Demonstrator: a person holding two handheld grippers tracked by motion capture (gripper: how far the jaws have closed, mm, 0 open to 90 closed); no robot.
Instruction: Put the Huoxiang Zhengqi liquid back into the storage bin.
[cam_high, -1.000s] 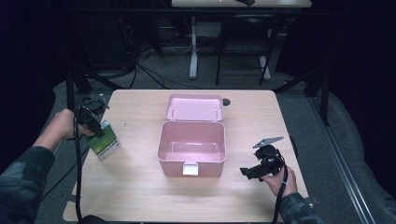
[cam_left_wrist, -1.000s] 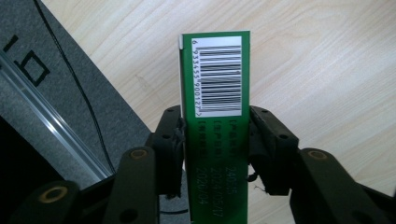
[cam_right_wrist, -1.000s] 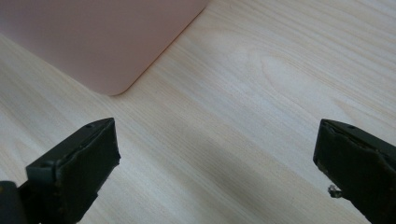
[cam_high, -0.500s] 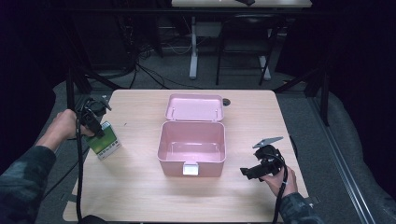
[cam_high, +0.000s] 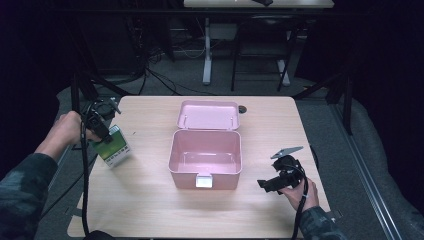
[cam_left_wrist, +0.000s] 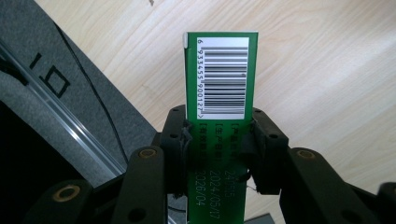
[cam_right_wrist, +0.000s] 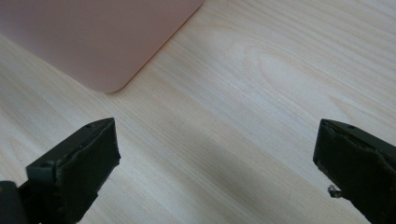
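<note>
A pink box (cam_high: 205, 159) stands open in the middle of the wooden table (cam_high: 150, 200), its lid (cam_high: 208, 115) leaning back. Near the table's left edge my left gripper (cam_high: 105, 140) is shut on a green carton (cam_high: 114, 146). In the left gripper view the carton (cam_left_wrist: 222, 79) shows its barcode side and sits squeezed between the two jaws of the left gripper (cam_left_wrist: 219, 140). My right gripper (cam_high: 265, 184) rests low at the table's front right, open, with nothing between its fingers. In the right gripper view the right gripper (cam_right_wrist: 217, 163) faces bare wood beside a corner of the pink box (cam_right_wrist: 93, 37).
A small dark object (cam_high: 242, 108) lies on the table behind the lid. A black cable (cam_high: 84, 185) hangs from the left gripper past the table's left edge. Desk legs and cables stand on the dark floor beyond the table.
The left gripper with the carton has shifted slightly. The right gripper has stayed put.
</note>
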